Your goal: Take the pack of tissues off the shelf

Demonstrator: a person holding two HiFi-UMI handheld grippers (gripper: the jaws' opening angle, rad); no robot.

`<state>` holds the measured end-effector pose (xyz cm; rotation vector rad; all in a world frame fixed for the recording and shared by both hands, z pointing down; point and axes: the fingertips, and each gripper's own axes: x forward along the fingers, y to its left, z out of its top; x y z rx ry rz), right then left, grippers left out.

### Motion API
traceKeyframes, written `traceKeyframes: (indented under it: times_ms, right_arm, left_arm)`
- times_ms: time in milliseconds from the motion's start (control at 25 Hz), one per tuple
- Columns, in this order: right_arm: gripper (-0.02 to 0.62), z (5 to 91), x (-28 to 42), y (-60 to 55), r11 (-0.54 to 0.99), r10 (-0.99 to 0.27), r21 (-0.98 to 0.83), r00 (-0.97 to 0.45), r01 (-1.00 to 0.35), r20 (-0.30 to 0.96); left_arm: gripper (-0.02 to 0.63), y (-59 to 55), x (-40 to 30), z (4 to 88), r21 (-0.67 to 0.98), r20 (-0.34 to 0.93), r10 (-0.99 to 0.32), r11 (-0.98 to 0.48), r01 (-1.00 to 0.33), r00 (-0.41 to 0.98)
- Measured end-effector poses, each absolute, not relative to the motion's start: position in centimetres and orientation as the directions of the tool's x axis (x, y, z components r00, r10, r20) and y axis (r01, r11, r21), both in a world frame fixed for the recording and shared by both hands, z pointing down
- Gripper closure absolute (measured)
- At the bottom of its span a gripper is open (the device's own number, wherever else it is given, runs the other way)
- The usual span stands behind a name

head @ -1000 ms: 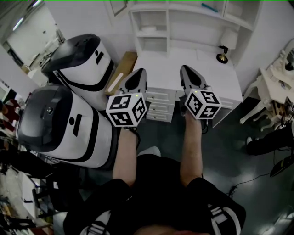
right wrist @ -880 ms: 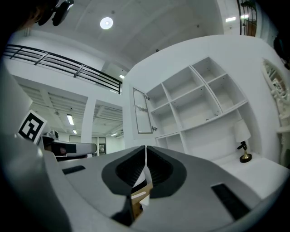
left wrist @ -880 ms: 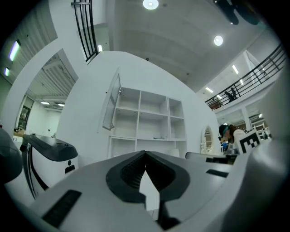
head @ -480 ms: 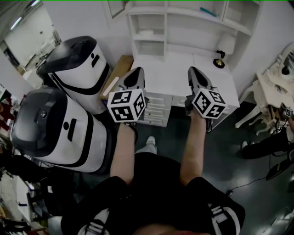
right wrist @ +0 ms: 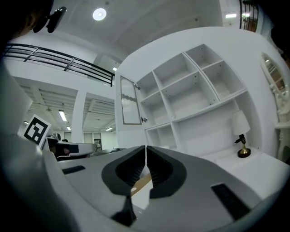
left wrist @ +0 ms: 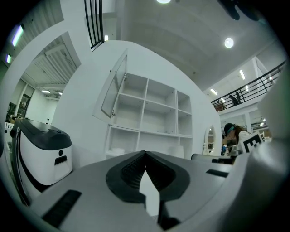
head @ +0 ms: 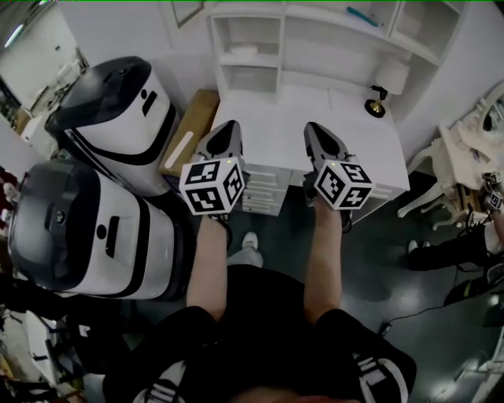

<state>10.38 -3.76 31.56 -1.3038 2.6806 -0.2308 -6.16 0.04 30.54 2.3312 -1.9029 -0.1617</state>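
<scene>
white shelf (head: 281, 55) holds tissue pack (head: 242, 52); left gripper (head: 228, 127) and right gripper (head: 315, 128) closed.

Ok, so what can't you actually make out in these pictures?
Pack of tissues: head view, just a small pale shape on the shelf, left compartment; too small to identify.
Left gripper view: same shape, equally featureless.
Shelf top: cut off by the head view's upper edge.
Desk drawers: head view, partly behind the left gripper and right gripper.

Round ceiling lamps (right wrist: 99, 14) light the white room brightly and evenly, fisheye edges bend and darken, and the left hand-held gripper (left wrist: 145, 154) blurs up close.
</scene>
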Motion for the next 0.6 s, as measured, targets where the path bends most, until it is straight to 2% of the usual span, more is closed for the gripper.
traceKeyframes:
  times_ms: [600]
  right_arm:
    - [0.569, 33.6, -1.9, -15.0, 0.668, -0.737, -0.162, -0.676, -0.726, -0.008]
  left_arm:
    - [0.595, -11.2, -14.8, 34.0, 0.235, 0.088, -0.984, -0.132, -0.963, 0.157]
